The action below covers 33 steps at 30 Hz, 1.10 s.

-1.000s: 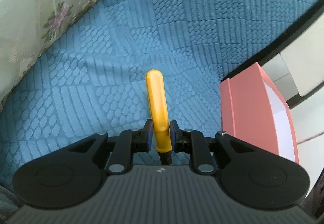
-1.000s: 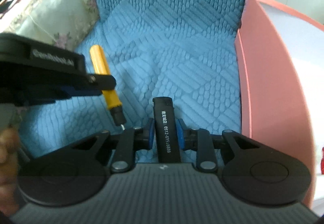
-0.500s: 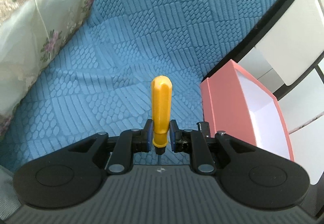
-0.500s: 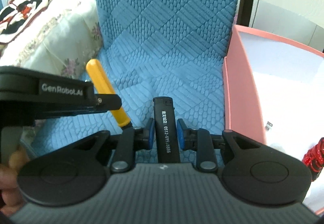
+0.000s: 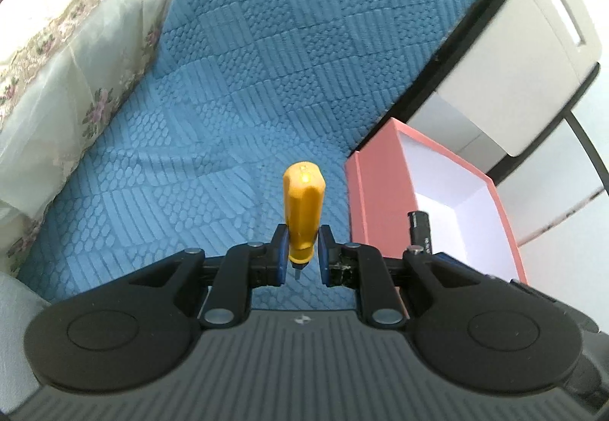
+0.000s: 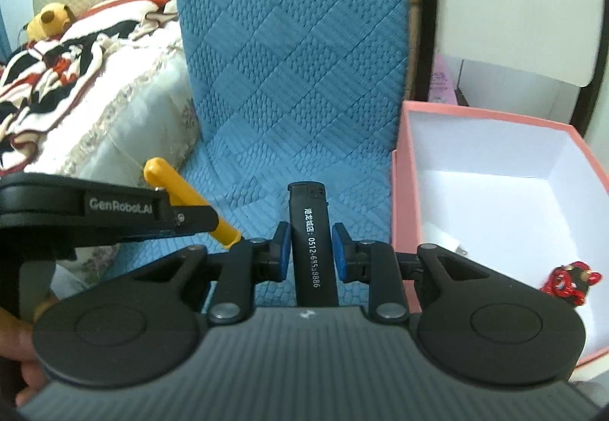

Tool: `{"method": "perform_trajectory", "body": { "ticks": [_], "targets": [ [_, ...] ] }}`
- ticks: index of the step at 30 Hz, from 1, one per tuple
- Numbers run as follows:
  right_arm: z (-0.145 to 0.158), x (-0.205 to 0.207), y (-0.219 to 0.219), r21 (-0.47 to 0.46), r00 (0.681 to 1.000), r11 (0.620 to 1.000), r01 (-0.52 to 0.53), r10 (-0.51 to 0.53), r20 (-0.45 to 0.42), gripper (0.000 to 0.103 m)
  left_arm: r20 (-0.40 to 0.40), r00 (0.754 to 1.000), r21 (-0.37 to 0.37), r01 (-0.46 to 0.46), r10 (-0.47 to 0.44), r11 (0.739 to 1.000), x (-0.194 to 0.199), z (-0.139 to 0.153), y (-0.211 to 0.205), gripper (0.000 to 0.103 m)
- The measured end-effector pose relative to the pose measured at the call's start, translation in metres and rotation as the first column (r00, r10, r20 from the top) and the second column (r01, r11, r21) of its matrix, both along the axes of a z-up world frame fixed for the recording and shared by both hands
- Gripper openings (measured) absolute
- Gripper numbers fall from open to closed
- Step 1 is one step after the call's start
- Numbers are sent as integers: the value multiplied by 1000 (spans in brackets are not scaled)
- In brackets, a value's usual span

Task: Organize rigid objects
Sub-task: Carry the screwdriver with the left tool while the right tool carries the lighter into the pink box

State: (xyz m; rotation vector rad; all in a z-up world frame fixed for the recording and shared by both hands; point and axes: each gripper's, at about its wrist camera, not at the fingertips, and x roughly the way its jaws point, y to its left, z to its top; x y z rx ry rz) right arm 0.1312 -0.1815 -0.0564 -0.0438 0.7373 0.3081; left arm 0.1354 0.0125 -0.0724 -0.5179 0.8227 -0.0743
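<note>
From the left wrist we see our left gripper [image 5: 301,253] clamped on a yellow screwdriver [image 5: 302,208], handle pointing away, above the blue quilted cover [image 5: 266,59]. The pink box [image 5: 375,188] sits just right of it.

From the right wrist, our right gripper [image 6: 310,249] pinches a black lighter [image 6: 310,234] with white digits. The box holds 1 red-and-black trinket [image 6: 569,282].

Soft daylight is filling both views evenly, with faint shadows. Fisheye distortion is bending the edges, and the white cabinet [image 5: 533,51] is looking slightly smeared.
</note>
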Motion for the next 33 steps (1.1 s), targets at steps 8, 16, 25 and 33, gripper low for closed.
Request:
{"method": "perform_trajectory", "body": {
  "ticks": [8, 16, 25, 33],
  "targets": [
    [26, -14, -39, 12, 995, 997, 78, -78, 57, 27, 37, 996, 17, 75, -75, 997, -6, 28, -43, 19],
    [40, -27, -89, 44, 980, 985, 167, -171, 97, 27, 76, 983, 40, 165, -168, 985, -3, 53, -103, 19],
    [39, -32, -143, 72, 960, 965, 254, -260, 101, 27, 95, 968, 56, 230, -234, 972, 6, 67, -153, 16],
    [15, -17, -168, 84, 955, 954, 288, -293, 51, 27, 60, 964, 96, 253, -259, 963, 23, 57, -178, 16]
  ]
}}
